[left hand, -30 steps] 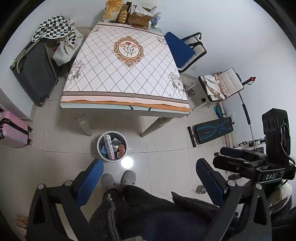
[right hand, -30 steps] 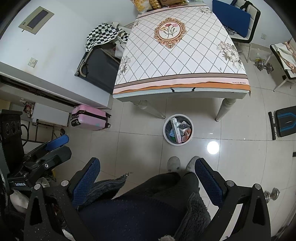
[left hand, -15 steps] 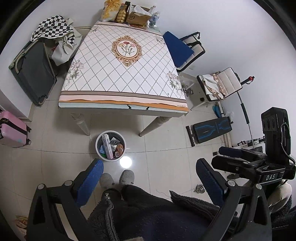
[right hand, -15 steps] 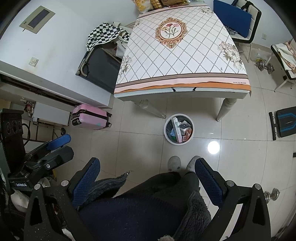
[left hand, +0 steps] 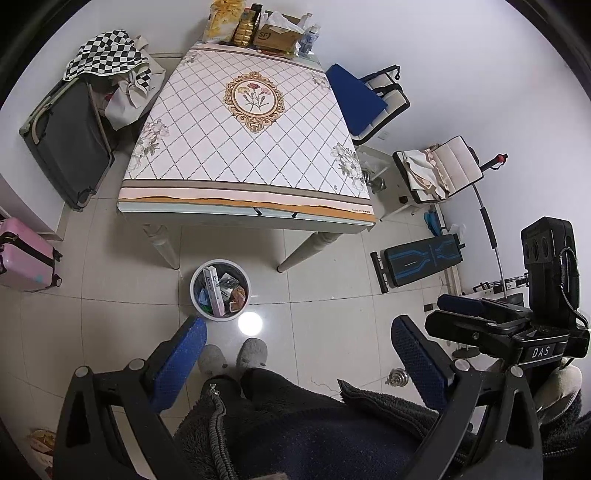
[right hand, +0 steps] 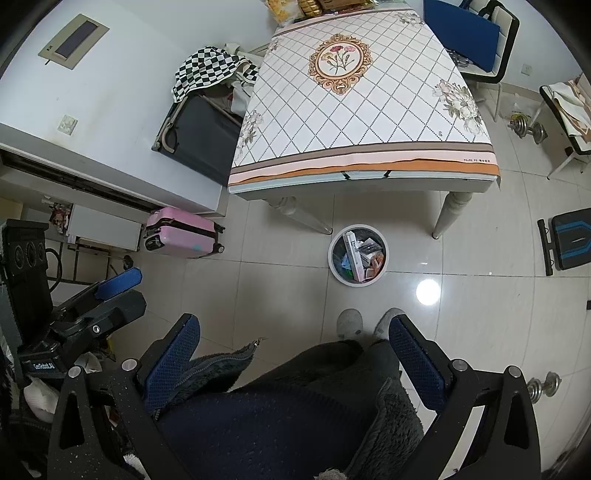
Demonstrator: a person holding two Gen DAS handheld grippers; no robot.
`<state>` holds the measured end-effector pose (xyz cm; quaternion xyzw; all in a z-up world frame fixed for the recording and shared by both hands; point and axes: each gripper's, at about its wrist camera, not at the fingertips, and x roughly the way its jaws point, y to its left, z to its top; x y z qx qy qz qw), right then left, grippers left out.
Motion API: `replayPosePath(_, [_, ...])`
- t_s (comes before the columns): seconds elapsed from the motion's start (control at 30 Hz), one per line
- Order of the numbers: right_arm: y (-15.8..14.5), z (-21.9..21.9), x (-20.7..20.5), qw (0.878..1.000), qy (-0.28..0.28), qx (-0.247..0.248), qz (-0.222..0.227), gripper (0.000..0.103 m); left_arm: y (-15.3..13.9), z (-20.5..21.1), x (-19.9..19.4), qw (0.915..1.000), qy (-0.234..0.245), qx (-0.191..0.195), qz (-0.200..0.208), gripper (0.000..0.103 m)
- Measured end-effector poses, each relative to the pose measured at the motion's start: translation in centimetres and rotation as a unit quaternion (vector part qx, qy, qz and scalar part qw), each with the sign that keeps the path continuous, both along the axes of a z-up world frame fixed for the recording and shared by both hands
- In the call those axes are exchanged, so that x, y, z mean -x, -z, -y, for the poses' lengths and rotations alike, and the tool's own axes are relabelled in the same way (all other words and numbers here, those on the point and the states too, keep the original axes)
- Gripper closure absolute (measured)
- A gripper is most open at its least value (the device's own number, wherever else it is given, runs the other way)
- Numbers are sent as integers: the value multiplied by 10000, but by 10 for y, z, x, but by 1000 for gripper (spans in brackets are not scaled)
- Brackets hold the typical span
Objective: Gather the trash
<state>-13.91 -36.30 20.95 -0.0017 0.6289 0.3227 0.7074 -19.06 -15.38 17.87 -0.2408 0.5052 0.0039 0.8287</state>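
Observation:
A round white waste bin (left hand: 220,290) stands on the tiled floor below the table's near edge, holding a long white box and several wrappers; it also shows in the right wrist view (right hand: 358,260). My left gripper (left hand: 299,354) is open and empty, held high above the floor over the person's legs. My right gripper (right hand: 295,352) is open and empty, at about the same height. Each gripper shows at the edge of the other's view: the right gripper (left hand: 491,325) and the left gripper (right hand: 92,310).
A table (left hand: 243,206) with a diamond-pattern cloth has boxes and snack packs (left hand: 262,29) at its far end. A blue chair (left hand: 362,99), a dark suitcase (left hand: 70,140), a pink suitcase (left hand: 22,258), a bench (left hand: 421,258) and dumbbells (right hand: 526,127) surround it.
Both views have drifted slightly; the table and bin sit a little lower and left in the left wrist view. Both grippers stay open and empty.

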Motion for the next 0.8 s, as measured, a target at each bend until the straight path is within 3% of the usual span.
replayPosePath(0.8, [-1,2,8,10000,26,-63,-58,0,2,3,3,9999,-49,97,-6,1])
